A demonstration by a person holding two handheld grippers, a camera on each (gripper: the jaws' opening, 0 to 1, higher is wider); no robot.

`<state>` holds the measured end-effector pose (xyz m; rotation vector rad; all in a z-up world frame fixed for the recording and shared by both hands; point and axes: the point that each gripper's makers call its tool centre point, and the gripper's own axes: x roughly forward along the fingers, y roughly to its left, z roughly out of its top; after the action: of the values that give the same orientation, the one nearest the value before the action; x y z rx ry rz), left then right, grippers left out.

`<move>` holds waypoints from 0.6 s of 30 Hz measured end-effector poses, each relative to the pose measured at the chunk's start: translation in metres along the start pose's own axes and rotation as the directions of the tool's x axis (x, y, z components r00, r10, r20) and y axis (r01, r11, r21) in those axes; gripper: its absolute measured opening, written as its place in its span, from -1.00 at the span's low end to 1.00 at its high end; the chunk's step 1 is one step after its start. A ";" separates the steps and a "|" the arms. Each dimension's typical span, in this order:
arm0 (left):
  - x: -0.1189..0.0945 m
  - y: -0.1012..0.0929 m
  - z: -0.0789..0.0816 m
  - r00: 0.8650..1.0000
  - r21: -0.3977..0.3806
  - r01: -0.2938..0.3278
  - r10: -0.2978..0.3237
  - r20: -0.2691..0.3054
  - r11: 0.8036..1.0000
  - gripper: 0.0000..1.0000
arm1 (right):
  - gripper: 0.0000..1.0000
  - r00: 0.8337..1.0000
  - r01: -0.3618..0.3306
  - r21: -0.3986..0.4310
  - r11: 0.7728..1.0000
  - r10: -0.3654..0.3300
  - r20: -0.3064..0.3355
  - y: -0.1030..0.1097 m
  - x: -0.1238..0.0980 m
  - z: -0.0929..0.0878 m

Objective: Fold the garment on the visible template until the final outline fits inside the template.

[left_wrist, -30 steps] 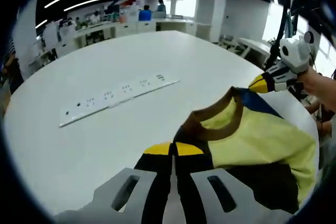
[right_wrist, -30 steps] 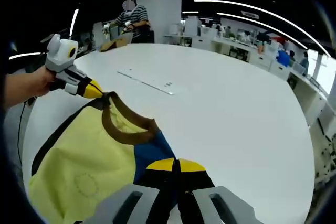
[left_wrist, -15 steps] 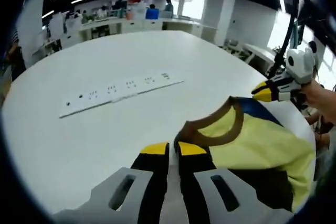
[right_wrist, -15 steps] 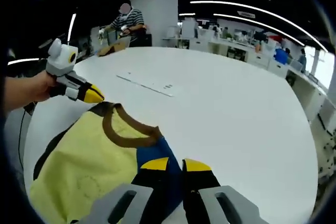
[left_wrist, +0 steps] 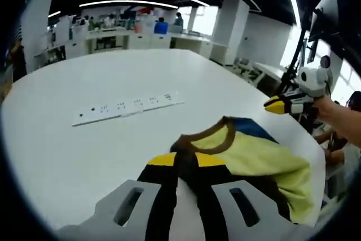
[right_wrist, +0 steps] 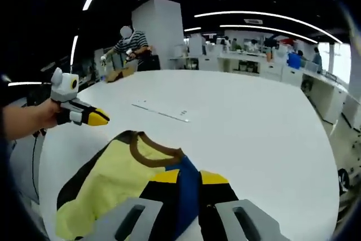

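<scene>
A yellow garment (left_wrist: 256, 153) with a brown collar (left_wrist: 217, 139) and blue and black panels lies crumpled on the white round table (left_wrist: 84, 150). My left gripper (left_wrist: 186, 161) is open, hovering just short of the collar, and dark cloth shows through the gap between its jaws. In the right gripper view the left gripper (right_wrist: 101, 119) hangs apart from the garment (right_wrist: 113, 179). My right gripper (right_wrist: 190, 178) is open too, with the blue panel (right_wrist: 189, 170) showing between its jaws. In the left gripper view the right gripper (left_wrist: 276, 104) is off the cloth.
A long white power strip (left_wrist: 127, 107) is set into the table beyond the garment, also the power strip (right_wrist: 163, 112). The table edge (right_wrist: 45, 156) runs close beside the garment. A person in a striped shirt (right_wrist: 130, 40) stands at the far side. Desks line the background.
Both grippers were shut on the garment's shoulders a second ago. They have opened, let go and drawn back from the cloth, which has settled onto the table.
</scene>
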<state>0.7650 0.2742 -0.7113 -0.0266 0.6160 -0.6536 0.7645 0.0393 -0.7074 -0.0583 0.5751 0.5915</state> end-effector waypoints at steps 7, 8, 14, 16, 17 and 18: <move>-0.026 -0.010 -0.008 1.000 -0.006 0.000 0.000 0.030 1.000 -0.87 | -0.87 1.000 -0.011 -0.016 1.000 0.011 0.003 0.017 -0.024 -0.007; -0.030 -0.013 -0.011 1.000 -0.006 -0.002 0.002 0.031 1.000 -0.87 | -0.87 1.000 -0.013 -0.017 1.000 0.013 0.005 0.019 -0.028 -0.009; -0.045 -0.026 -0.018 0.998 -0.021 0.009 -0.008 0.056 1.000 -0.88 | -0.87 1.000 -0.015 -0.006 1.000 0.015 0.017 0.032 -0.048 -0.019; -0.049 -0.031 -0.023 0.998 -0.022 0.015 -0.014 0.056 1.000 -0.88 | -0.88 1.000 -0.015 -0.004 1.000 0.015 0.017 0.034 -0.051 -0.022; -0.051 -0.034 -0.027 0.998 -0.018 0.017 -0.016 0.053 1.000 -0.89 | -0.87 1.000 -0.015 -0.001 1.000 0.015 0.016 0.036 -0.054 -0.026; -0.053 -0.037 -0.030 0.999 -0.015 0.019 -0.018 0.050 1.000 -0.89 | -0.87 1.000 -0.015 0.004 1.000 0.015 0.014 0.038 -0.057 -0.031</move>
<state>0.6955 0.2802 -0.7005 -0.0634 0.5731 -0.6637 0.6900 0.0352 -0.6991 -0.0459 0.5640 0.6050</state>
